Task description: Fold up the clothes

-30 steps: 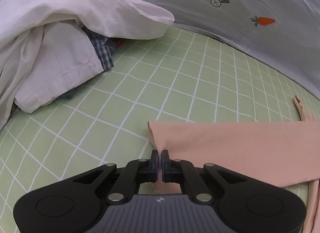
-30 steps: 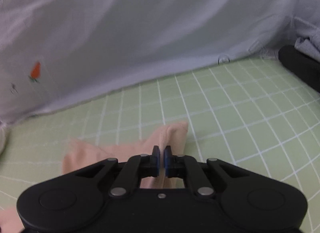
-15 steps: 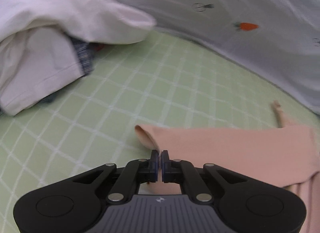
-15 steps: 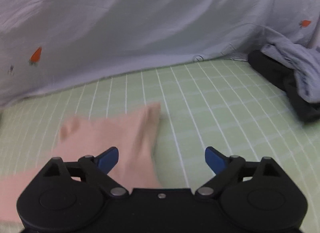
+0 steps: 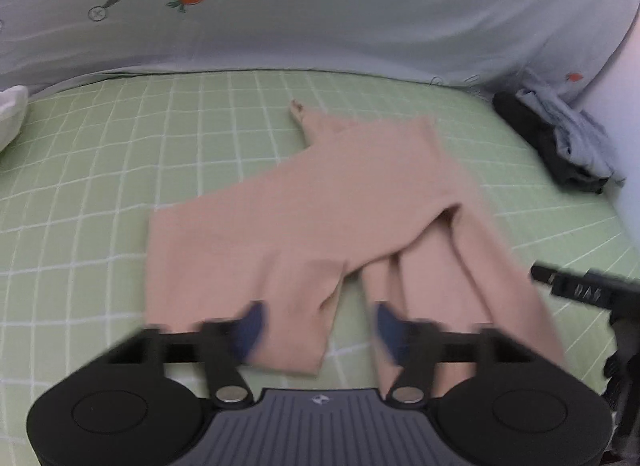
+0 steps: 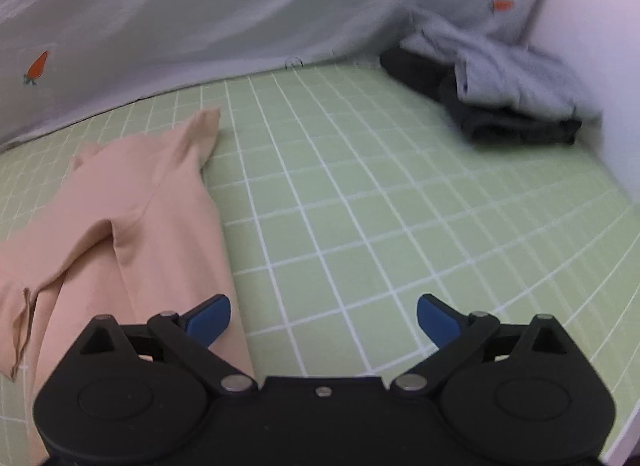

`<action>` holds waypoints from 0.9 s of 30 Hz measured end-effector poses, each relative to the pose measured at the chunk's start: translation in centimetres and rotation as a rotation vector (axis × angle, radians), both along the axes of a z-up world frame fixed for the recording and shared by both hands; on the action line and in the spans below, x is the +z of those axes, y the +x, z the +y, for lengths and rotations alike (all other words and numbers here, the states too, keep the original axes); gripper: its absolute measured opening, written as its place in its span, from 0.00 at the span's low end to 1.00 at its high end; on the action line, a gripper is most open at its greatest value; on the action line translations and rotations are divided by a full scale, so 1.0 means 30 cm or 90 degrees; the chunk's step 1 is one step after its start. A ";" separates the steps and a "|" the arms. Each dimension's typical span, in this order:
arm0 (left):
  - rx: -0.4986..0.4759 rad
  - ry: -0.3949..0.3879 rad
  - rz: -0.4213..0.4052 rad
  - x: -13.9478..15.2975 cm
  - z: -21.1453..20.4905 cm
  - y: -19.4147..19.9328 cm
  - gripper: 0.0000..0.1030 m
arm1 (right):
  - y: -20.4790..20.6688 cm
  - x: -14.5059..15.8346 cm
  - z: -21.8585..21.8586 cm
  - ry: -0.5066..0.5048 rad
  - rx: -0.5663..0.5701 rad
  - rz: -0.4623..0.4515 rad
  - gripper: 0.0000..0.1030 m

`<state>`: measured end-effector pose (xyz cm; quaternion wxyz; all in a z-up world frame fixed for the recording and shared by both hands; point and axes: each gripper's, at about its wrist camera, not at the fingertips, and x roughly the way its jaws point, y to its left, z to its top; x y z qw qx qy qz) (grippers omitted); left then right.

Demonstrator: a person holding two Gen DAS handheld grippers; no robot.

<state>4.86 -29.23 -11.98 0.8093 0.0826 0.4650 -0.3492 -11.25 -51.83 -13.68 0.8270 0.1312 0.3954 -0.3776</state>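
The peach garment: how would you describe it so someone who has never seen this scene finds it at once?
Start from the green checked sheet that covers the bed, below the pale carrot-print cloth. Near the middle lies the peach garment, spread flat with one part folded across the rest. It is the only peach piece; the heap at the far right edge is dark and grey clothes.

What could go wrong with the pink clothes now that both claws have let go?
1. The pink garment lies crooked, with one layer slanting across the legs, so the fold may come out uneven unless it is straightened.
2. The left gripper, its jaws opening, hangs just over the cloth edge and might snag it and drag the fold askew.
3. The right gripper is open over bare green sheet, beside the cloth, so closing there would probably grab nothing.
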 end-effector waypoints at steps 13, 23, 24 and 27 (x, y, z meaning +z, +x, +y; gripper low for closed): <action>0.229 0.092 0.001 0.007 0.246 -0.002 0.80 | 0.337 0.086 0.329 0.044 0.414 -0.086 0.58; 0.271 0.123 0.018 -0.014 0.329 -0.067 0.80 | 0.460 -0.026 0.402 0.103 0.485 -0.034 0.35; 0.273 0.125 0.020 -0.014 0.334 -0.075 0.80 | 0.457 -0.035 0.401 0.111 0.484 -0.035 0.28; 0.282 0.126 0.020 -0.013 0.347 -0.088 0.80 | 0.445 -0.037 0.391 0.131 0.487 -0.051 0.04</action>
